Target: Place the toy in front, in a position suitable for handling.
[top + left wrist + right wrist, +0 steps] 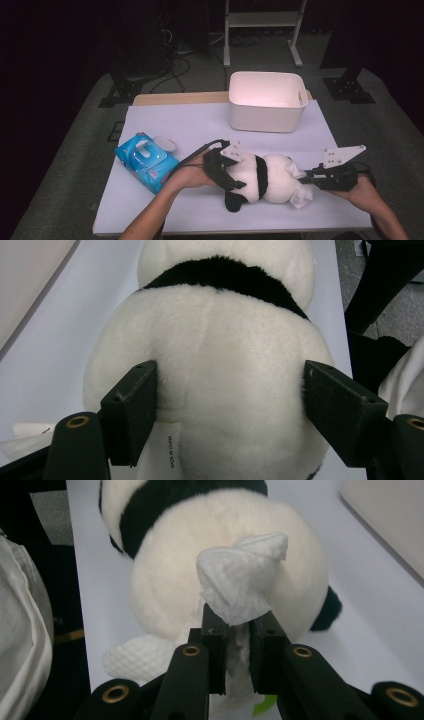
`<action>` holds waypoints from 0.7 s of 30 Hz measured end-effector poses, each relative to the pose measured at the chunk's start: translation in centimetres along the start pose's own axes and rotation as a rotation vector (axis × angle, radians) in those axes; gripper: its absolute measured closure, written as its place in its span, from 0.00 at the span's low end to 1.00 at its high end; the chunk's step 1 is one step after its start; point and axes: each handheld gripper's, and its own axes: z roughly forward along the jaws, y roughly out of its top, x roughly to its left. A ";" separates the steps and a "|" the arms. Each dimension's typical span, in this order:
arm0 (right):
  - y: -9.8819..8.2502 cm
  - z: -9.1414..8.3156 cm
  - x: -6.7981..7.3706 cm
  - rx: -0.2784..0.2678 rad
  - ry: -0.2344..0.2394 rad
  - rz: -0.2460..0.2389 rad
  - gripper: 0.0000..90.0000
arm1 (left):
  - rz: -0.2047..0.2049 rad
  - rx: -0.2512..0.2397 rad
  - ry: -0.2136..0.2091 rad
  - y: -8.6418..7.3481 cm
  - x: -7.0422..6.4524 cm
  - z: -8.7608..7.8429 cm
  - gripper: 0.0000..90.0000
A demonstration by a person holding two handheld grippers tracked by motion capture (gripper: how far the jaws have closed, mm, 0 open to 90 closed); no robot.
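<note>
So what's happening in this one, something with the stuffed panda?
A person is wiping a plush panda that lies on the white table. The left gripper has its jaws clamped on either side of the panda's head to steady it. The right gripper pinches a white wipe and holds it against the panda's rounded body. A blue wipes pack and a white bin sit nearby.

One plush panda (262, 177), one white wipe (240, 587), one wipes pack (146, 161), one white bin (267, 102), two hand-held grippers
</note>
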 end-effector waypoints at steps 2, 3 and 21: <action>0.9 0.4 0.0 0.005 0.005 -0.021 0.88 | 0.013 0.006 0.002 0.1 -0.2 0.1 0.27; 1.5 0.7 0.1 0.003 0.010 -0.034 0.88 | 0.020 0.008 0.002 0.2 -0.3 0.1 0.27; 3.6 3.0 1.0 0.017 0.067 -0.085 0.88 | 0.006 -0.015 -0.009 1.5 0.6 -1.4 0.22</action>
